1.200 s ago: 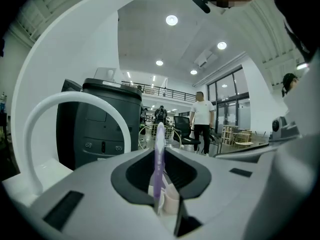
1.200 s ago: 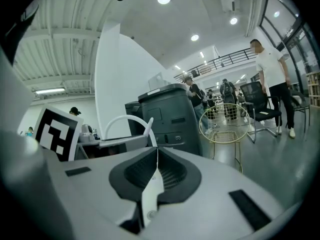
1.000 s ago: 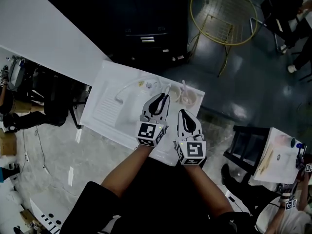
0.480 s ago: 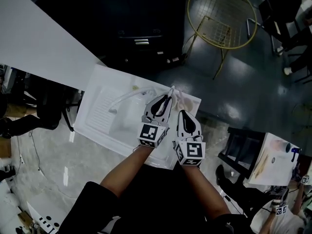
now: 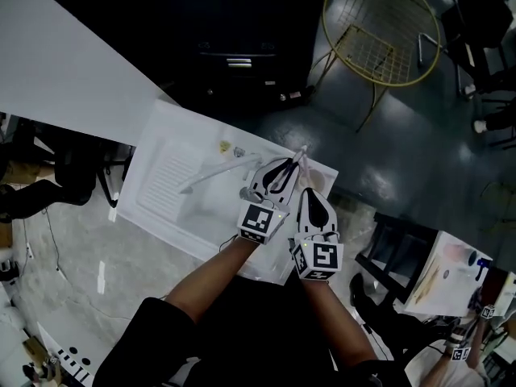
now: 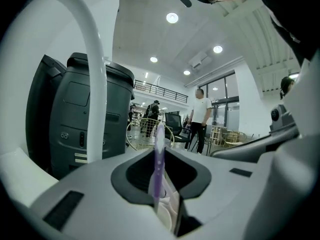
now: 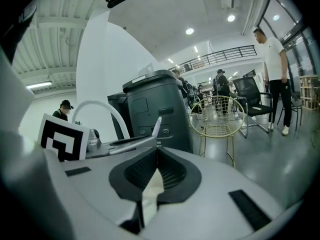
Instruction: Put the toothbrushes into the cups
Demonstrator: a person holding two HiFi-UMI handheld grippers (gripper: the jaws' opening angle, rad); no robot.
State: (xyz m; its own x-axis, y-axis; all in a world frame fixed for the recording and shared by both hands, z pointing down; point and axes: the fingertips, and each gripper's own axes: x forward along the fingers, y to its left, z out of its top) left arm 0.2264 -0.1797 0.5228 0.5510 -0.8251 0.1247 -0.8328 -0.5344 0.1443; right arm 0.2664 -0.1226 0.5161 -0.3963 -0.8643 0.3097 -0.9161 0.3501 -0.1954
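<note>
Risk, missed rim: the purple toothbrush (image 6: pixel 158 151) leans rather than hanging plumb. I judge that if it is released at this tilt, its lower end can strike the rim of the cup (image 5: pixel 320 176) and drop into the white sink unit (image 5: pixel 165 180).
Risk, tipped cup: the cup looks light. A sideways nudge from the brush handle or a jaw could topple it.
Risk, crowding: the two tools sit just beside each other over the cup, so one may bump the other and jolt the brush.
Left gripper (image 5: pixel 284 169): pinching the toothbrush between its pads, and the shaft rises past the tips.
Right gripper (image 7: pixel 157 154): tips pressed together with nothing between them. A pale surface shows through the gap behind the tips.
Toothbrush to tongs: held in the left jaws, slanting up and away, just left of the right tool's nose.
Cup to tongs: just beyond both sets of tips, partly hidden by them. I cannot make out a second cup.
</note>
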